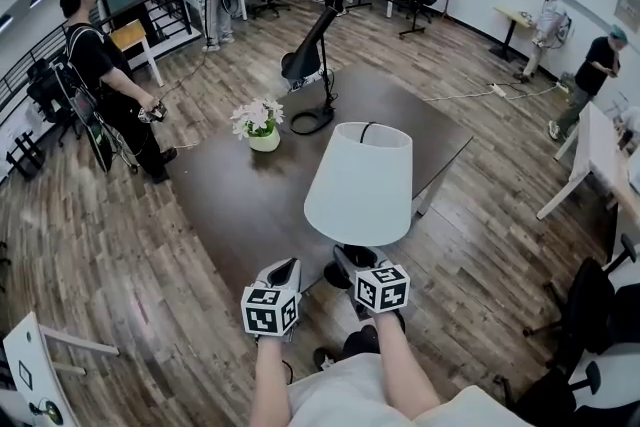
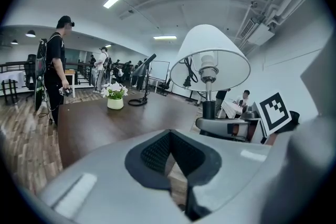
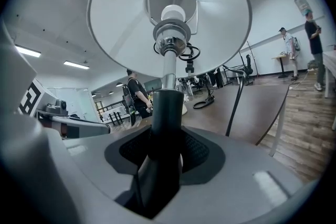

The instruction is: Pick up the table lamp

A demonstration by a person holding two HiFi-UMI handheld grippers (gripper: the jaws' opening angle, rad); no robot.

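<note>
1. Two tools side by side at the near edge of a dark brown rectangular worktop: left hand-held gripper and right hand-held gripper, each bearing a black-and-white marker cube.
2. Table lamp with white conical shade and black cylindrical stem: upright near that same edge, directly ahead of the right hand-held gripper.
3. Right hand-held gripper: jaws clamped on the stem below the shade, pads pressing it from both sides.
4. Left hand-held gripper: jaws drawn together at the tips, nothing between them; just beside the lamp, not touching it.
5. Farther along the worktop: white flowers in a pale round pot and a black desk lamp with a looped base.
6. Person in black clothing standing on the wooden plank floor left of the worktop.
</note>
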